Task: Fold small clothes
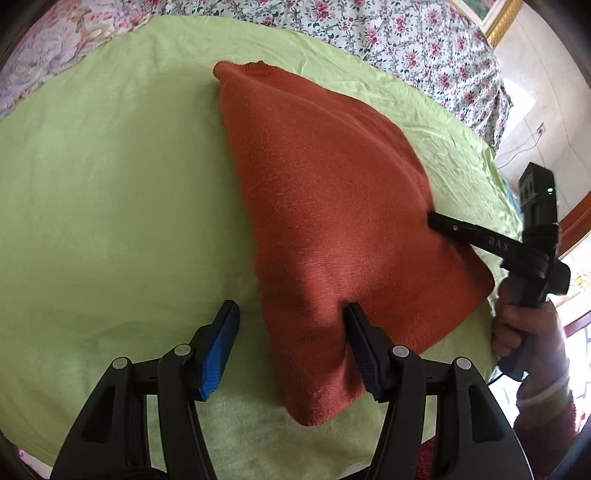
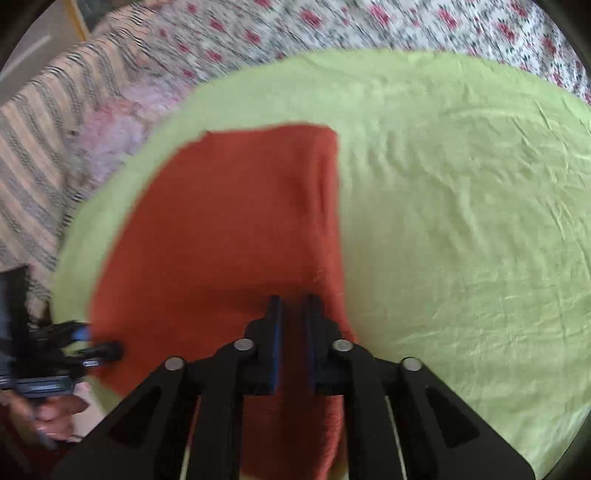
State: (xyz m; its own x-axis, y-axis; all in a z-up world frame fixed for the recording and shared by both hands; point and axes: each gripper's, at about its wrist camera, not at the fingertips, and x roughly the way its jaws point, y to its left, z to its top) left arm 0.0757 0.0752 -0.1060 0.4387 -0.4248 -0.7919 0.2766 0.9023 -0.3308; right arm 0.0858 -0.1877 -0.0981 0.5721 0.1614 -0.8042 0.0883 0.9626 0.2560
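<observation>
A rust-orange knitted garment (image 1: 332,206) lies partly folded on a light green sheet (image 1: 110,184). My left gripper (image 1: 291,310) is open at its near left corner, the right finger under or against the raised cloth, the left finger over bare sheet. My right gripper (image 2: 293,301) is shut on the garment's (image 2: 229,229) near right edge, with cloth pinched between its blue pads and lifted. In the left wrist view the right gripper (image 1: 432,219) reaches into the garment's right side. In the right wrist view the left gripper (image 2: 107,343) shows blurred at the garment's left corner.
The green sheet (image 2: 461,221) covers a bed with a floral cover (image 1: 406,37) behind it. A striped blanket (image 2: 40,155) lies at the far left in the right wrist view. A wall and a gilt frame (image 1: 502,18) stand at the back right.
</observation>
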